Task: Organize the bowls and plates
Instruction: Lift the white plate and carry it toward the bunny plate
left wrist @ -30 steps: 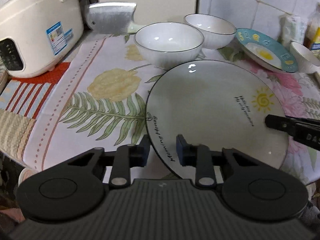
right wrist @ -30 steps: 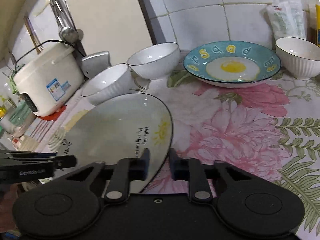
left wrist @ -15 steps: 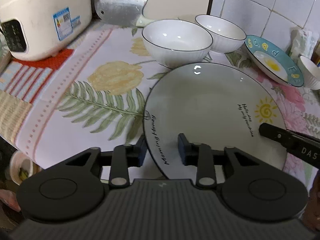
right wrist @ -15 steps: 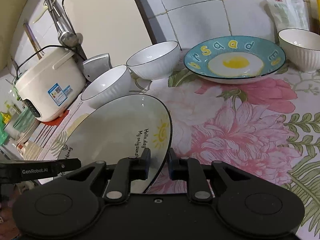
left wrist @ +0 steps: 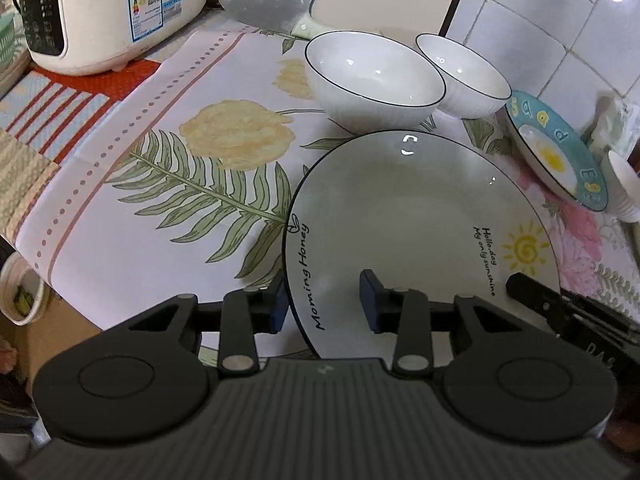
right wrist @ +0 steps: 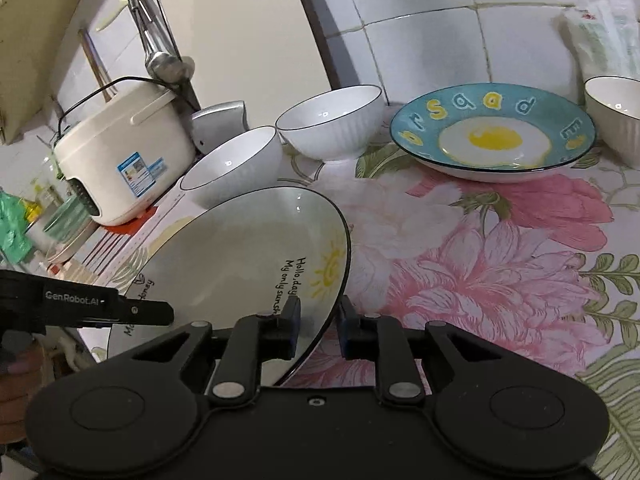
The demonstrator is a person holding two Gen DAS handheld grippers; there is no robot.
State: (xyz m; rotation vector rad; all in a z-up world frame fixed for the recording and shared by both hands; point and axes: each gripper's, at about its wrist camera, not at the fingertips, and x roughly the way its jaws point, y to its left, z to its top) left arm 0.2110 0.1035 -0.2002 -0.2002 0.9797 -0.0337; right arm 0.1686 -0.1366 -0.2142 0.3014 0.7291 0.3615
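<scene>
At the bottom of the left wrist view, the left gripper [left wrist: 323, 302] is seen with its two blue-padded fingers set either side of the near rim of the large plate [left wrist: 420, 216]; a gap remains at each pad, so whether the rim is actually pinched cannot be told. At the bottom of the right wrist view, the right gripper [right wrist: 318, 326] is likewise placed astride the opposite rim of the same plate [right wrist: 240, 248], with the same doubt about its hold. One round, glossy, pale plate is counted, edged with a thin dark line and printed with a yellow sun and black script; it lies in the centre of both frames over the floral cloth [right wrist: 480, 264].

Farther up, two white bowls are seen side by side: the nearer bowl [left wrist: 372, 80] and the farther bowl [left wrist: 464, 76], both smooth inside, ribbed outside and dark-rimmed. At the upper right of the right wrist view one teal plate [right wrist: 494, 132] with a fried-egg design is found, and a third white bowl [right wrist: 616, 116] is cut by the right edge.

At the upper left, one cream rice cooker [left wrist: 108, 8] and one steel cleaver [left wrist: 272, 0] are seen against the tiled wall [right wrist: 440, 40].
</scene>
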